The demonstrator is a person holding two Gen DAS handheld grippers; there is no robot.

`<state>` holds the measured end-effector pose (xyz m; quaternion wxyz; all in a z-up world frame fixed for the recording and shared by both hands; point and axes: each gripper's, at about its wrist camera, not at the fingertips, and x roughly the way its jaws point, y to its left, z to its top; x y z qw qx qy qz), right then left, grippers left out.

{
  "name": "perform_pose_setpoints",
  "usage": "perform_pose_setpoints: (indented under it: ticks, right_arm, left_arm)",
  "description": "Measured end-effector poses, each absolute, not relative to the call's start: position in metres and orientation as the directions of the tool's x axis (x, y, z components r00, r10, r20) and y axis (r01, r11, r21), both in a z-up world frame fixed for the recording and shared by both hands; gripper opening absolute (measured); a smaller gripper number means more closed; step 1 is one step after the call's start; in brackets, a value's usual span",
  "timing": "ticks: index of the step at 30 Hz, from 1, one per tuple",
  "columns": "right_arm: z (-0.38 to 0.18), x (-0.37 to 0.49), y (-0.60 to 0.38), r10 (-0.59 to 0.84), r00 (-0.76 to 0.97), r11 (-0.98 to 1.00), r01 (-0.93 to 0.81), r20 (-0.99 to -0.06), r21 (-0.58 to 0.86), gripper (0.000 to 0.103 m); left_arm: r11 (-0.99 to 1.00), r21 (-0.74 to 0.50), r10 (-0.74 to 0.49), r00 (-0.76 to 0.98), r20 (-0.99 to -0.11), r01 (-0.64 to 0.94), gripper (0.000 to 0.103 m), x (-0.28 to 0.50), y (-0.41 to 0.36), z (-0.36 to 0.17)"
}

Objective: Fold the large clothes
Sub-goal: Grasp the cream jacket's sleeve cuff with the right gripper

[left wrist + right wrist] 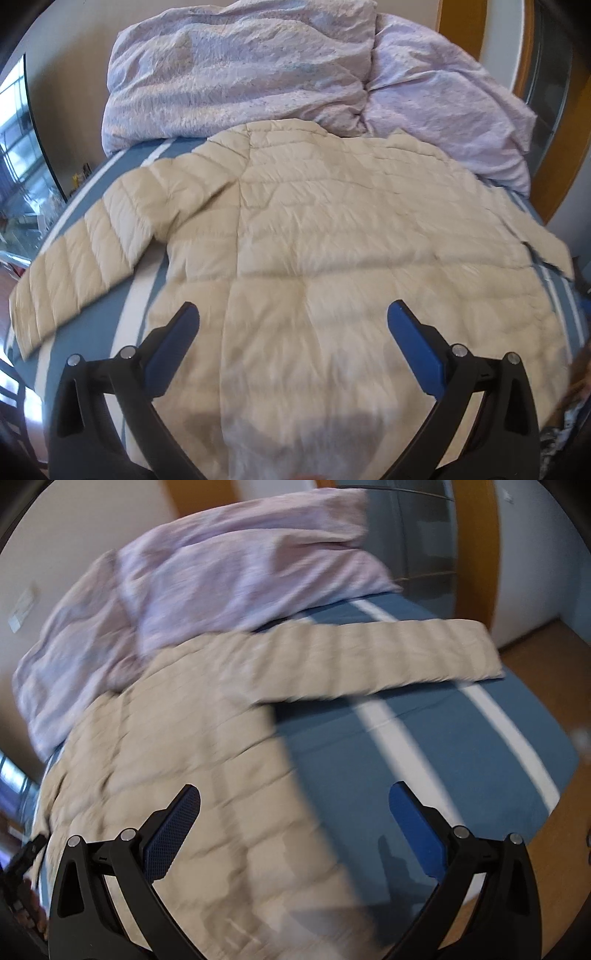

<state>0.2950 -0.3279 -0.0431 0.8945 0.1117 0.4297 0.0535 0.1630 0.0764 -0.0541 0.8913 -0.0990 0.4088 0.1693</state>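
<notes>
Jacket spread flat on the bed, both our grippers wide open and empty.

We see the beige quilted jacket (332, 229) lying across the blue striped bed (424, 746), its collar end touching the rumpled lilac duvet (240, 74) at the far edge, one sleeve (388, 653) reaching toward the bed's right edge. Our left gripper (293, 325) hovers over the hem; our right gripper (295, 805) straddles the jacket's side edge.

Beige quilted jacket (177, 746) spread on striped bed (424, 760), tool (293, 827) agape
</notes>
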Motion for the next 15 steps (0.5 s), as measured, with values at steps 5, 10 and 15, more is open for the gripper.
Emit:
perform_pose_setpoints:
  ticks: [5,10,15]
  right_arm:
    - [-0.055,0.356,-0.389,0.047,0.608,0.966,0.176,-0.793,0.192,0.100]
    - [-0.066,0.405,-0.447,-0.105,0.566,0.938,0.329,-0.818,0.107,0.088]
    - [-0.085,0.440,-0.500,-0.121,0.520,0.876,0.457,-0.846,0.155,0.079]
  left_arm:
    - [0.905,0.063,0.315,0.563,-0.764,-0.420,0.101,0.194,0.086,-0.072]
    - [0.886,0.133,0.375,0.517,-0.770,-0.445,0.101,0.215,0.097,-0.091]
    - [0.883,0.146,0.377,0.490,-0.786,-0.445,0.101,0.223,0.103,-0.102]
